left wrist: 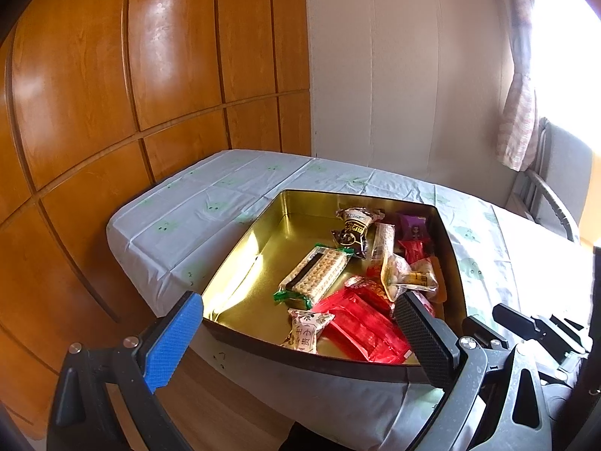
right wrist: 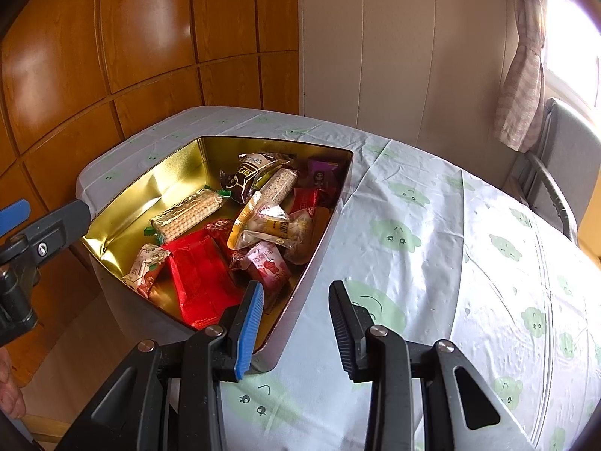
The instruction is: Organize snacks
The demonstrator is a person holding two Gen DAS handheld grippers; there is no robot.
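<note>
Left gripper (left wrist: 300,334) spread wide, holding nothing, straddling the near left corner of the tin (left wrist: 240,259): blue finger (left wrist: 172,342) outside the wall, black finger over the snacks. Right gripper (right wrist: 296,323) narrowly parted, empty, astride the tin's (right wrist: 330,225) near right wall without pinching it. One tin on the table (right wrist: 469,244), at its left end. Inside: one cracker pack (left wrist: 315,276), one big red pack (left wrist: 360,327), one dark pack (left wrist: 353,231), one purple pack (left wrist: 413,225); other snacks too heaped to count.

left wrist: near, angled down over tin (left wrist: 240,259) corner | right wrist: right edge | shared: tin
</note>
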